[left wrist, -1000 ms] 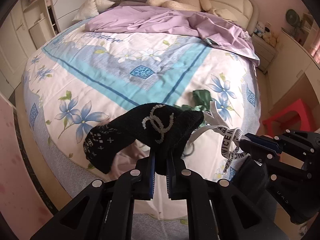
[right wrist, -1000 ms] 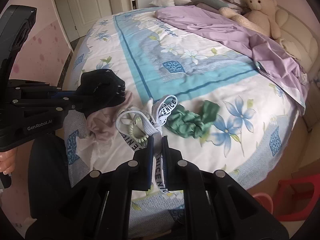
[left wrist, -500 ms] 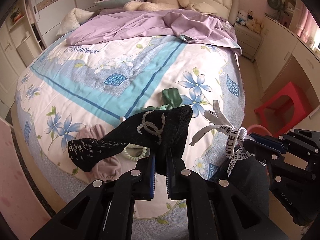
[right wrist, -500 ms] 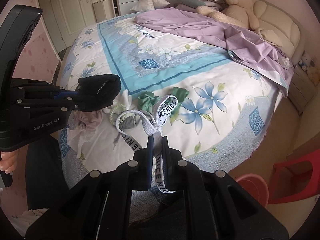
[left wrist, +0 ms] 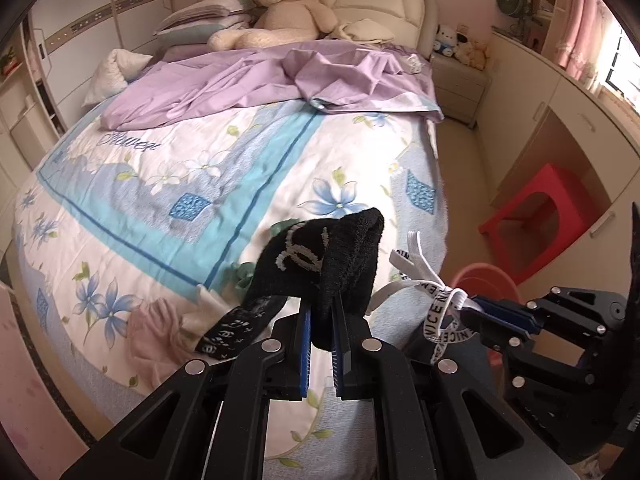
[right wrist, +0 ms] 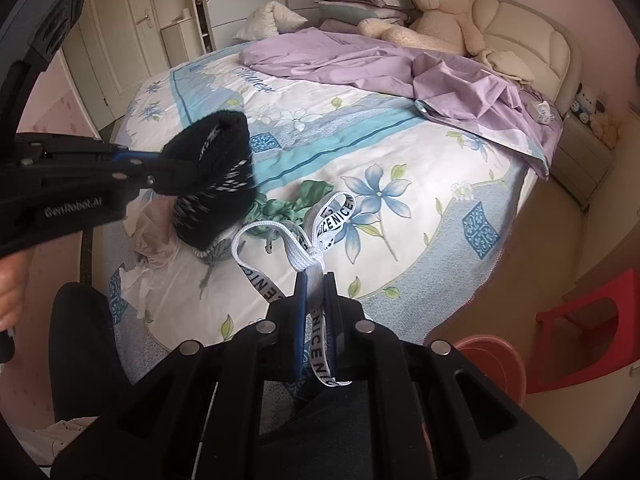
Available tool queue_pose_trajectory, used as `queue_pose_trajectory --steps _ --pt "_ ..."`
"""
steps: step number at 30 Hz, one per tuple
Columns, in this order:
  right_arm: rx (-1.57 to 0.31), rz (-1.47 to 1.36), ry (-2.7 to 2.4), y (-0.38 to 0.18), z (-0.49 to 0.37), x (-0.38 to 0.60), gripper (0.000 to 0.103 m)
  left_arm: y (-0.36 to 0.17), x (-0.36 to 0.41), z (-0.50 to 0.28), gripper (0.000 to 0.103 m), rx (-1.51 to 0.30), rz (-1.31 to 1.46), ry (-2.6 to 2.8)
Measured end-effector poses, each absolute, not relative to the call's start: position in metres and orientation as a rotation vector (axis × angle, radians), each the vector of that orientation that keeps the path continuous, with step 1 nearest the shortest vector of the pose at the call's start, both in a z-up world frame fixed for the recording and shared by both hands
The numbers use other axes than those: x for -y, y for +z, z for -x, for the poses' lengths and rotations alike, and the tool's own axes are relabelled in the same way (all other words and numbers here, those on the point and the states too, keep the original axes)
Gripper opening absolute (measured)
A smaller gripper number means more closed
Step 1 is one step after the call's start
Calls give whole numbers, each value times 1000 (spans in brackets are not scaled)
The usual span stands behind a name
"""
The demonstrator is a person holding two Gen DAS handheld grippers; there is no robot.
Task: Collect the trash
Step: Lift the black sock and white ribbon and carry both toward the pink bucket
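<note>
L gripper (left wrist: 320, 316) fingers clenched on black sock (left wrist: 320, 256), hanging above bed (left wrist: 248, 168). R gripper (right wrist: 316, 284) fingers pinch white printed strap (right wrist: 320, 220); green cloth (right wrist: 280, 208) lies beyond fingertips. Pink bin (right wrist: 492, 360) right of them.

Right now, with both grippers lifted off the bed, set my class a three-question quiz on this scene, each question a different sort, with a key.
1. True or false: the left gripper is shut on the black sock.
2. Which item does the right gripper hold? A) green cloth B) white printed strap C) teddy bear
3. Fill in: on the floor beside the red stool stands a pink ____.

Key: 1 true; 2 B; 3 basin.
</note>
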State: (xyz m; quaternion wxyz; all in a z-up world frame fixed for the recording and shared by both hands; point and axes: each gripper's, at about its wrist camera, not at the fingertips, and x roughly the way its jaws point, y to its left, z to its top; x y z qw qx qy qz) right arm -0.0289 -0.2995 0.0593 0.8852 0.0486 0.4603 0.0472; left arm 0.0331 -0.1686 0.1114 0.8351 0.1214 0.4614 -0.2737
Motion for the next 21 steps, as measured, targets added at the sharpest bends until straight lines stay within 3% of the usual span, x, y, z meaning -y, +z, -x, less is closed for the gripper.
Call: queue_pose_trajectory --steps 21 --pt "-945 -222 -138 55 80 402 8 120 288 -14 10 -989 -368 -811"
